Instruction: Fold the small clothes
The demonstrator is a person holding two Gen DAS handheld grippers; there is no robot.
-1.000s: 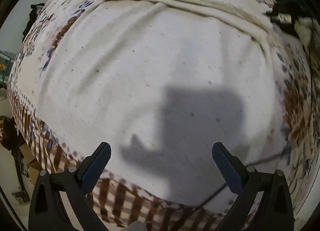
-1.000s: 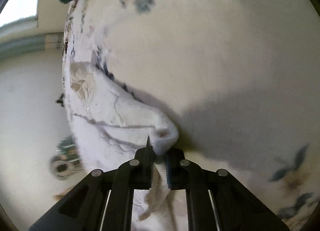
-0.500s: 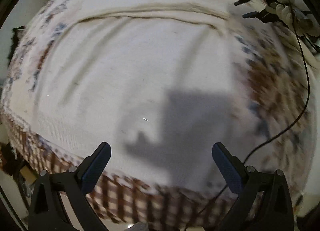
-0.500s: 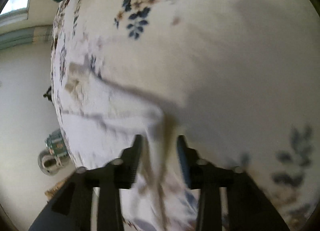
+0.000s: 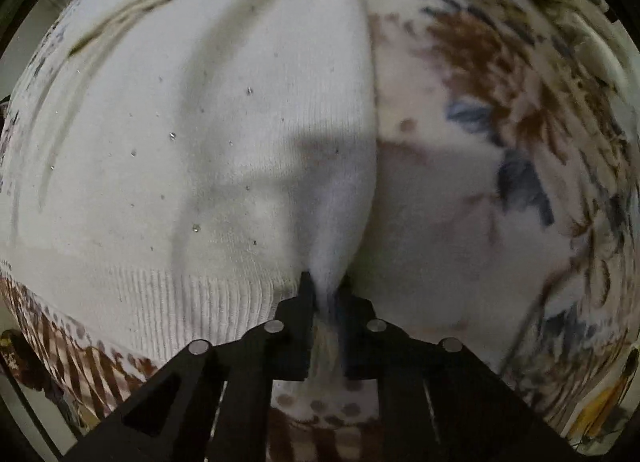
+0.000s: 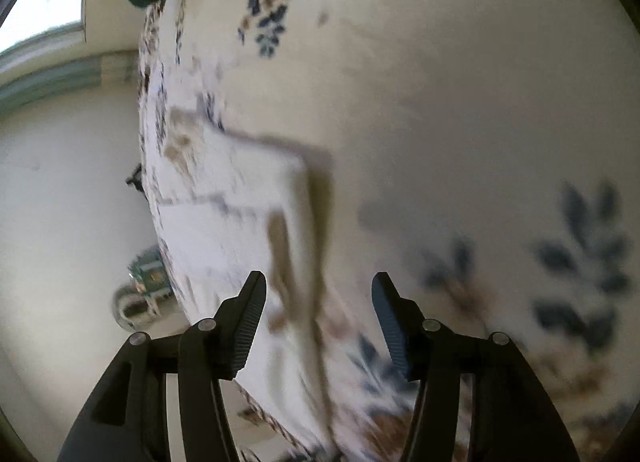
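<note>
The white knit garment (image 5: 192, 166) lies spread on the floral-clothed surface (image 5: 460, 190), its long side edge running straight away from the left tongs (image 5: 326, 286), which are clamped on its near corner. The right tongs (image 6: 318, 298) stand apart, holding nothing, over the garment's far edge, so the left hand leads the fold.

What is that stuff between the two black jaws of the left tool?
In the left wrist view, the left gripper has its jaws shut on a pinched-up edge of the white knit garment, near its ribbed hem. The flowered cloth lies beside it.
</note>
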